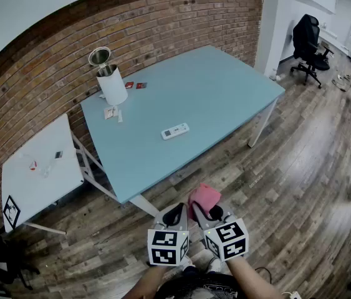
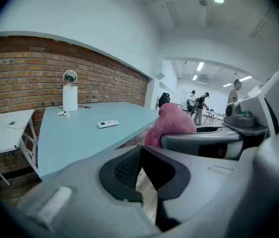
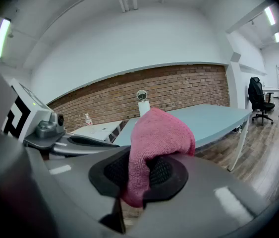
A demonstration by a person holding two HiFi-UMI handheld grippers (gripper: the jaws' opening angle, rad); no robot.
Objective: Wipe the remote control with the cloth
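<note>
Logged the left tongs (image 2: 139,170) shut, pads together, nothing held. Found the right tongs (image 3: 138,175) clamped on the pink cloth (image 3: 159,133), most of it bunched above the pads, a short tail hanging below. Placed both tongs off the tabletop (image 1: 225,86), just short of its near corner, side by side over the wood floor (image 1: 275,185). Spotted the remote control (image 1: 175,131) lying flat on the tabletop, around the middle, well apart from the cloth. Noted a white cylinder (image 1: 111,80) with a round metal top, upright near the tabletop's far left corner, small red bits (image 1: 134,85) beside it. Marked a small white table (image 1: 38,167) left of the tabletop, brick wall (image 1: 163,23) behind the tabletop, black office chair (image 1: 307,39) beyond its far right end.
</note>
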